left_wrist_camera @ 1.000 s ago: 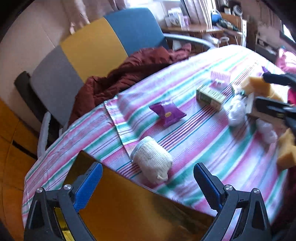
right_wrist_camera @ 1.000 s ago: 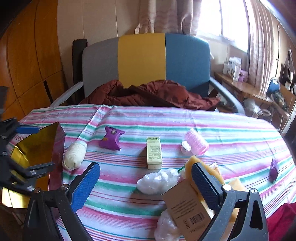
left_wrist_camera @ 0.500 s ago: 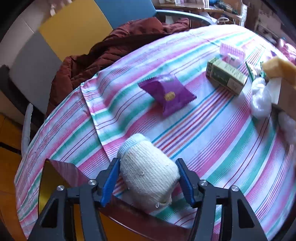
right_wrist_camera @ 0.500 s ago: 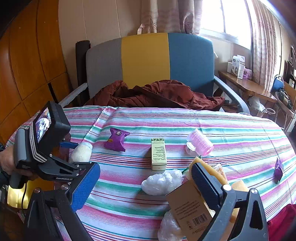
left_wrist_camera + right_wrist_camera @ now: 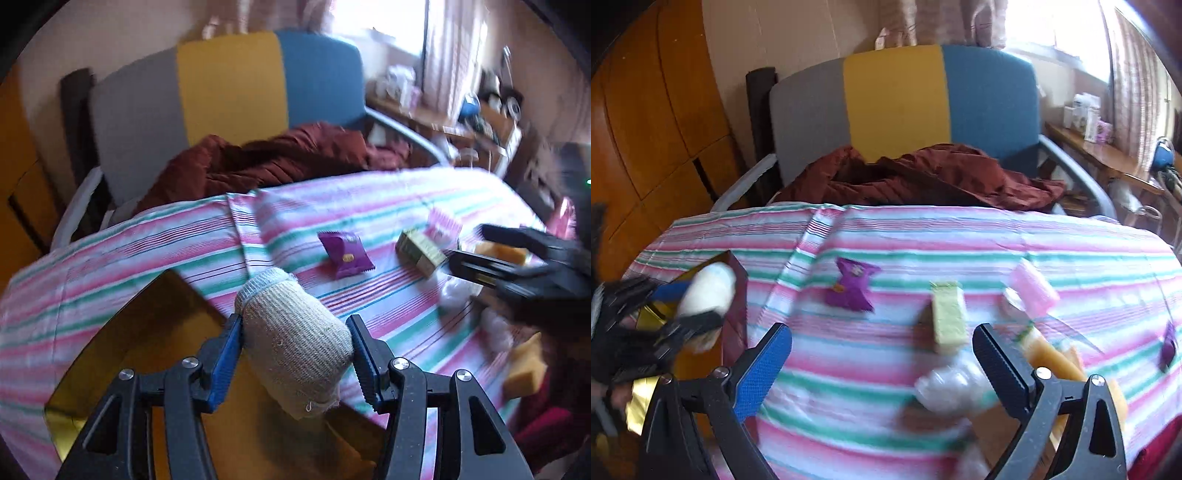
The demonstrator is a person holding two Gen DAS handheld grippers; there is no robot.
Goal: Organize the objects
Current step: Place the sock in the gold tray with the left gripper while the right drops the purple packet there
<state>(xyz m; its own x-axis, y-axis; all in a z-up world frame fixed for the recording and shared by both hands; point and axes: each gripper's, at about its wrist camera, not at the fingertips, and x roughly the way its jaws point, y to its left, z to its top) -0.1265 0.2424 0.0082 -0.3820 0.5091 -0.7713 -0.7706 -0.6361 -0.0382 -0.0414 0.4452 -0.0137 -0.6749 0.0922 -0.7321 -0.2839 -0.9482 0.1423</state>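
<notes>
From the left wrist view, the left gripper (image 5: 295,354) is squeezing a rolled-up sock (image 5: 293,343) between its two blue pads. The sock sits in the lower middle of the frame. Its long side points away from the gripper, up and a little to the left. It is cream, knitted and soft, with a thin pale band at the far end. Right under it, in the lower left, is the gold box (image 5: 147,332) with its shiny inside showing. The sock is held over the box's near edge, so I think it goes in there next. A purple snack packet (image 5: 345,254) and a small green carton (image 5: 421,253) lie further off on the striped tablecloth (image 5: 147,236).

From the right wrist view, the sock (image 5: 707,290) shows at the left edge, pale and blurry, held above the gold box (image 5: 646,395). The right gripper (image 5: 882,363) is spread wide and holds nothing. It is well apart from the sock. A white plastic wad (image 5: 945,384) lies between its fingers, low in the frame. So the left hand is the near one.
</notes>
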